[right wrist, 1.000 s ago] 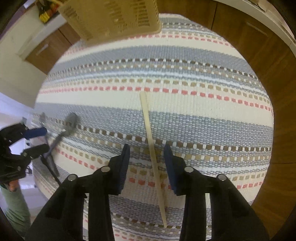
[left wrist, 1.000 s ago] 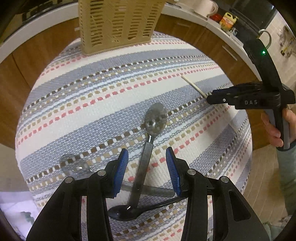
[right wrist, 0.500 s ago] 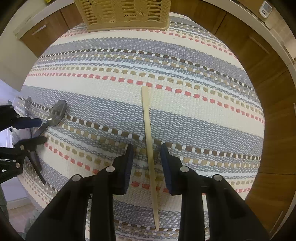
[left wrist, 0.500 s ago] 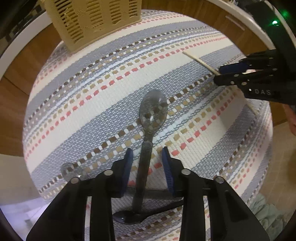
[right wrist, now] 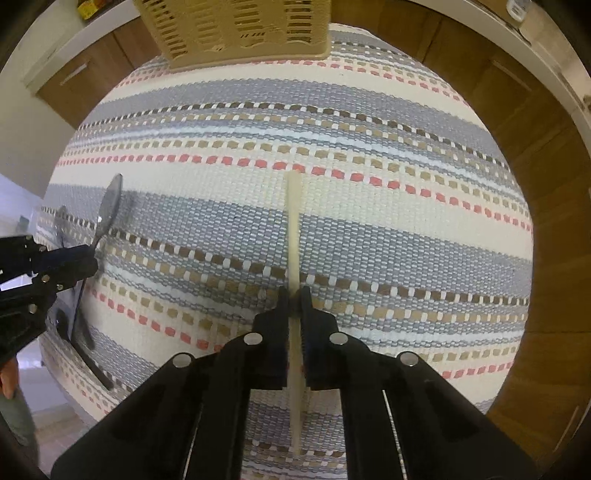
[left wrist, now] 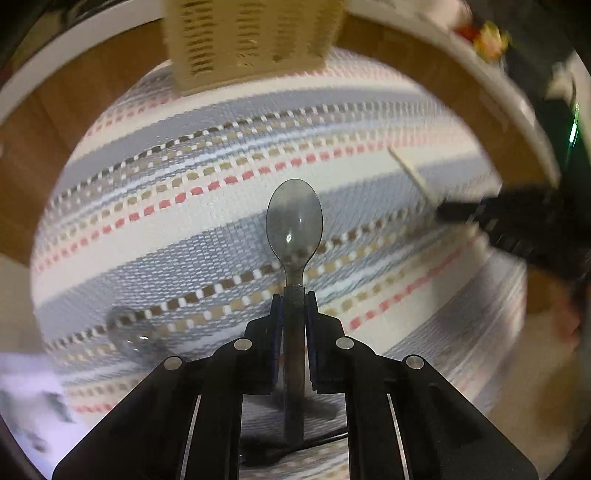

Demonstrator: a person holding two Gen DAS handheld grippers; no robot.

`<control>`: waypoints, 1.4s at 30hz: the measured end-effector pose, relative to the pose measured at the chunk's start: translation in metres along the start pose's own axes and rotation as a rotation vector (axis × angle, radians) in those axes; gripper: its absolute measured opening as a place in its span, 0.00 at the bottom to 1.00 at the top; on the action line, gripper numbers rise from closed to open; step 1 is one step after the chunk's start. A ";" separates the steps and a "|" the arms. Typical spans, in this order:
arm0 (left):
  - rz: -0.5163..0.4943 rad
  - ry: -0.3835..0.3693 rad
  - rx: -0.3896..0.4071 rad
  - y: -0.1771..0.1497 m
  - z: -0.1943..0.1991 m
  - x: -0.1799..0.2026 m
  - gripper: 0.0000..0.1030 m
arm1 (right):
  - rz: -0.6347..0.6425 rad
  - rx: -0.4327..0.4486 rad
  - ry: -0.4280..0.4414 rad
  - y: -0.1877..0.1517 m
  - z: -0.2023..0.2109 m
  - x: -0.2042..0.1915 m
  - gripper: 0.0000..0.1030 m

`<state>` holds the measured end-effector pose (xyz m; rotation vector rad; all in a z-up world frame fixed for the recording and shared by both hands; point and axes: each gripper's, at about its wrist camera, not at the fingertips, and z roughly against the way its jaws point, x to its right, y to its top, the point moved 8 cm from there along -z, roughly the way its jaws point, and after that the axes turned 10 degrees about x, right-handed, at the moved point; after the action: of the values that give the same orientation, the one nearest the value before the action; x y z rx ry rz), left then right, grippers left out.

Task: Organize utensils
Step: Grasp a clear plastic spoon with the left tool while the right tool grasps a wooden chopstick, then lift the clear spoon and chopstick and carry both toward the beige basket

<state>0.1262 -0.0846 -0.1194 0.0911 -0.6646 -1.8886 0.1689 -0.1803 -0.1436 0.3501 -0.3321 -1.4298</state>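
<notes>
My left gripper (left wrist: 294,302) is shut on the handle of a grey translucent spoon (left wrist: 294,223), whose bowl points away toward the basket. It shows from the side in the right wrist view (right wrist: 108,206), lifted off the cloth. My right gripper (right wrist: 294,295) is shut on a pale wooden chopstick (right wrist: 294,229) that lies lengthwise between the fingers. The chopstick also shows in the left wrist view (left wrist: 410,171). A beige slotted utensil basket (right wrist: 240,29) stands at the far edge of the striped cloth (right wrist: 388,240).
Another clear spoon (left wrist: 127,334) lies on the cloth at the left, and a black utensil (right wrist: 83,332) lies near the front edge under the left gripper. Wooden cabinets and a white counter surround the table.
Both grippers have closed: the left on the grey spoon's handle, the right on the chopstick. The spoon is now raised off the cloth.
</notes>
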 end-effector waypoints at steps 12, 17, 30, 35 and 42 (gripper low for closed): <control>0.172 -0.075 0.066 0.020 0.010 -0.010 0.09 | -0.241 0.023 0.151 0.016 0.004 0.026 0.04; 0.191 -0.093 0.064 0.016 0.004 -0.007 0.09 | -0.285 0.031 0.208 0.021 0.001 0.029 0.04; 0.225 -0.037 0.221 0.023 0.030 -0.018 0.09 | -0.239 0.192 0.206 0.028 0.033 0.039 0.04; 0.213 -0.014 0.331 0.038 0.057 -0.018 0.09 | -0.209 0.307 0.226 0.039 0.055 0.037 0.04; 0.202 -0.034 0.480 0.072 0.096 -0.013 0.09 | -0.155 0.463 0.231 0.066 0.085 0.037 0.04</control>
<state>0.1572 -0.0536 -0.0065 0.2885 -1.0986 -1.5103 0.1961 -0.2128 -0.0377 0.9271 -0.4535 -1.4375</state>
